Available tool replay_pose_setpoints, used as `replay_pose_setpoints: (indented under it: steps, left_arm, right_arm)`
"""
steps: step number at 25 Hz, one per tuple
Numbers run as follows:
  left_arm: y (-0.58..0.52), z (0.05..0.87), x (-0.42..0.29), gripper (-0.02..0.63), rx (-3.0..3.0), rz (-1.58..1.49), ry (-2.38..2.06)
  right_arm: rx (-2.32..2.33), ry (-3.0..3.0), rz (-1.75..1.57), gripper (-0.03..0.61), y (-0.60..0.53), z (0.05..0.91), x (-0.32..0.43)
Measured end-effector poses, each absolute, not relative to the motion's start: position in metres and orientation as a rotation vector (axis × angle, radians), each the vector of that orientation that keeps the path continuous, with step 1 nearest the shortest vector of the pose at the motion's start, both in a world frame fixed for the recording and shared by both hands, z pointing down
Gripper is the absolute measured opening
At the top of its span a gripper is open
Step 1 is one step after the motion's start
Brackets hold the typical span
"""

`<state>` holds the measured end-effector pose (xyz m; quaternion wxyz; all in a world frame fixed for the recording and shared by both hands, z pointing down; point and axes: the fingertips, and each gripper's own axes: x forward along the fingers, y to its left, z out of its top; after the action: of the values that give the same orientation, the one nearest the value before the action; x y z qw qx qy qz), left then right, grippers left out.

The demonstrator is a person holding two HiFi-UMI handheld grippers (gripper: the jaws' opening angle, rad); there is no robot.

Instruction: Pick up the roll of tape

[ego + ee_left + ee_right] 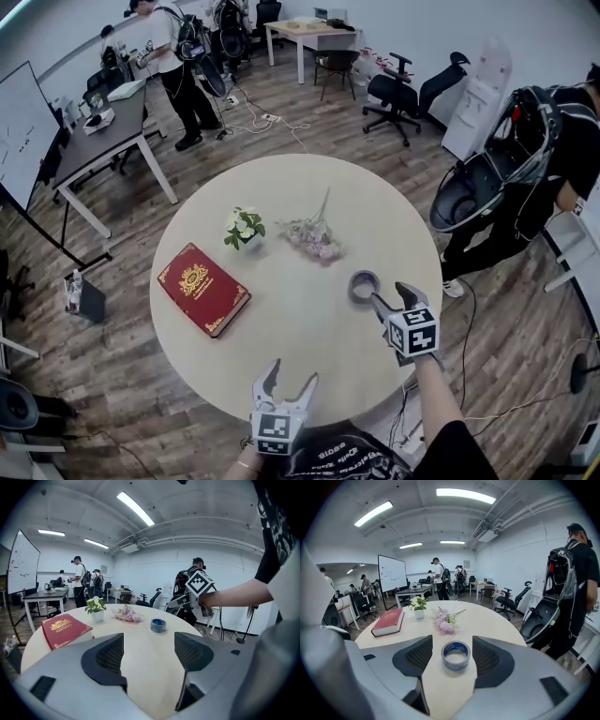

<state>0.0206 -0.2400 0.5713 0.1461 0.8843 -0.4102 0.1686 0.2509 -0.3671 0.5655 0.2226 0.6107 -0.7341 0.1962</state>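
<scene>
Ok so one round tabletop is carrying four things. Going left to right: one red book is lying flat, one little potted plant is standing upright, one bunch of pinkish flowers is lying on its side, and one blue roll of tape is lying flat toward the right edge. Two grippers are working here: the left hand-held gripper is hovering over the near edge, jaws wide and empty, while the right hand-held gripper is straddling the tape, jaws wide, a gap showing on either side.
</scene>
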Motion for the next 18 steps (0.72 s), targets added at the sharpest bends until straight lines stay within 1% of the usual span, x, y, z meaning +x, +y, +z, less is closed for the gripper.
replay_pose_setpoints:
  steps: [2,10,18]
  left_arm:
    - [-0.243,0.572,0.017,0.351,2.530,0.494,-1.215]
    - [-0.255,0.571,-0.006,0.351,2.439,0.517,-1.394]
    - [-0.256,0.570,-0.018,0.351,2.335,0.536,-1.535]
  right_arm:
    - [1.636,-2.012,0.545,0.259,-0.383,0.579,0.252]
    - [1.467,-1.910,0.611,0.242,-0.430,0.646,0.260]
    - [1.345,-1.840,0.684,0.241,-0.454,0.686,0.270]
